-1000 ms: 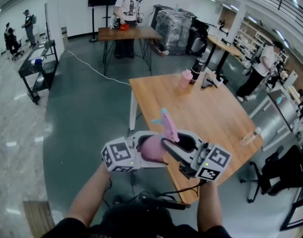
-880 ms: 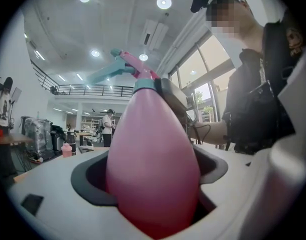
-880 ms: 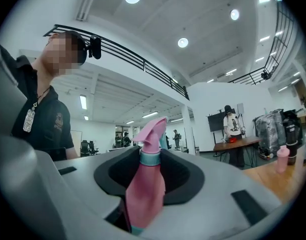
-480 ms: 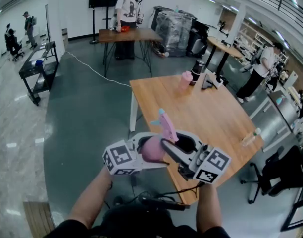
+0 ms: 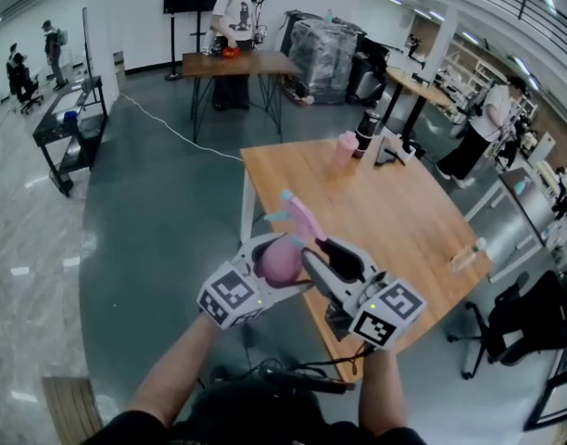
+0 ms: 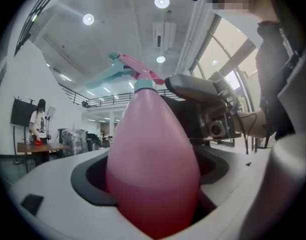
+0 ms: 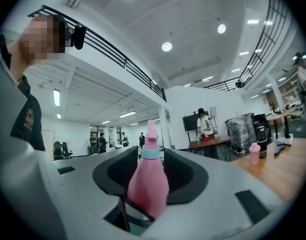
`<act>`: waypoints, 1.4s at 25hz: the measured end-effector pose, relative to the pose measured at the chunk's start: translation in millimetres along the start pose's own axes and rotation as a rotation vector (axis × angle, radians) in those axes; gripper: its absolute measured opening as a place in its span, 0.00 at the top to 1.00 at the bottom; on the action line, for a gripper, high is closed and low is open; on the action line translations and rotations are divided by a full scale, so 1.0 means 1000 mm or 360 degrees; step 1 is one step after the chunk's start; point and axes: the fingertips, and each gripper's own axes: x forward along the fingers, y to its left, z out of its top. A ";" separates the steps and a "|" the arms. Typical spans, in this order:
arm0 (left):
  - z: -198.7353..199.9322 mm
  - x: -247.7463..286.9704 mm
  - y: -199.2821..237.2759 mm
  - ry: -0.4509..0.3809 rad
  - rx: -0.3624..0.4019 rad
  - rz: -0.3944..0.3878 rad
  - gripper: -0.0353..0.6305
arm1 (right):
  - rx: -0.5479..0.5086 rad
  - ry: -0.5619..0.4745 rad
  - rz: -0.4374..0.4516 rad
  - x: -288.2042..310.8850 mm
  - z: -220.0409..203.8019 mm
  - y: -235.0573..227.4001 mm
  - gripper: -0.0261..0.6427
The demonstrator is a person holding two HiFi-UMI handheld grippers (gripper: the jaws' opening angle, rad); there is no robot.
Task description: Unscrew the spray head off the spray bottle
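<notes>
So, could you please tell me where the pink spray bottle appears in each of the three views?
Head view: bottle, low centre.
Left gripper view: bottle fills the centre.
Right gripper view: bottle, low centre.
Shared landmark: the person in white at the far table.

The person wears a dark short-sleeved top (image 5: pixel 256 423), and a black cable (image 5: pixel 297 378) trails below. The left gripper (image 5: pixel 272 269) and right gripper (image 5: pixel 317 248) are pale grey, black-lined shells, each carrying a cube (image 5: pixel 233 294) of black-and-white square markers. The right's jaws are opening, with the spray bottle (image 5: pixel 285 253) between them.
</notes>
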 end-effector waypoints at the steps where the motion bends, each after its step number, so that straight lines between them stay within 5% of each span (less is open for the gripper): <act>1: -0.002 0.001 0.003 0.0013 0.0007 0.0035 0.28 | 0.0002 0.0008 -0.0030 0.002 -0.001 0.000 0.72; 15: -0.015 0.004 0.019 0.0137 0.0144 0.0316 0.28 | 0.0099 0.0047 -0.0283 0.023 -0.009 -0.007 0.72; 24: -0.017 0.003 0.017 0.0159 0.0163 0.0325 0.28 | 0.0090 0.0051 -0.0337 0.023 -0.010 -0.012 0.75; 28: -0.016 0.002 0.013 0.0153 0.0155 0.0258 0.28 | 0.0075 0.0061 -0.0270 0.021 -0.009 -0.010 0.76; 35: -0.010 -0.001 -0.009 0.0106 0.0083 -0.0052 0.28 | 0.0022 0.0072 -0.0006 0.012 -0.008 0.000 0.76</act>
